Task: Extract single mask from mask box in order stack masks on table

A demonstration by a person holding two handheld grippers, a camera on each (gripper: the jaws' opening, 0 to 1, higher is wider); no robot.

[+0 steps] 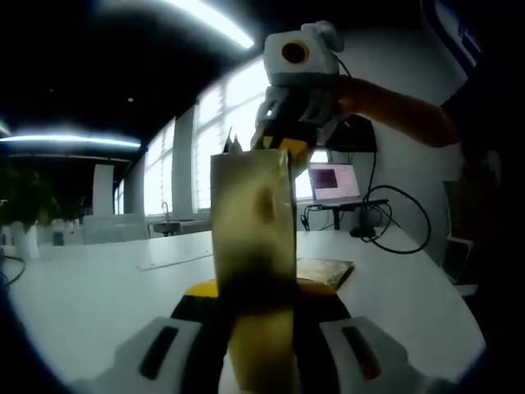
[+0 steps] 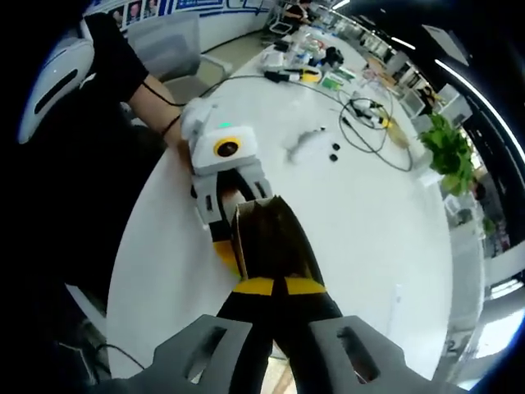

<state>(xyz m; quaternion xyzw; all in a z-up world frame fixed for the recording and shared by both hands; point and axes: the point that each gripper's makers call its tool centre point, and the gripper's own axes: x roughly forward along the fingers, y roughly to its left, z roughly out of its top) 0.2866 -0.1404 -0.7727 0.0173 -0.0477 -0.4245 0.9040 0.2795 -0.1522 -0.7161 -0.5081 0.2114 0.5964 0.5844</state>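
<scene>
**Both grippers on the mask box, held upright over the table**

Left gripper view had your left gripper (image 1: pixel 261 308) pressed together on the lower end of the mask box (image 1: pixel 253 238), a tan carton that stood upright between the jaws and rose up the middle of the frame. Its near face was shadowed and dark toward the bottom. At the top of the box, your right gripper (image 1: pixel 283 146) came down from above with its yellow-tipped jaws at the box's upper edge; I could not tell from this side what they pinched there. Your hand and forearm (image 1: pixel 385 107) reached in from the right behind it.

On the white table (image 1: pixel 98 287) behind the box, a flat tan piece (image 1: pixel 324 269) lay just to the right of it. Further back a laptop (image 1: pixel 333 182) stood with its screen lit, and a black cable (image 1: pixel 394 217) looped beside it.

Right gripper view looked down along your right gripper (image 2: pixel 275 287), whose jaws were closed together at the near edge of the mask box (image 2: pixel 275 234). The box's far end sat in the jaws of your left gripper (image 2: pixel 221 209), which clamped it from the opposite side. Past the box, the table (image 2: pixel 353 238) carried a tangle of cables (image 2: pixel 369 123) and a green plant (image 2: pixel 447 144) near its far edge. Whether a single mask had come free of the box I could not tell.
</scene>
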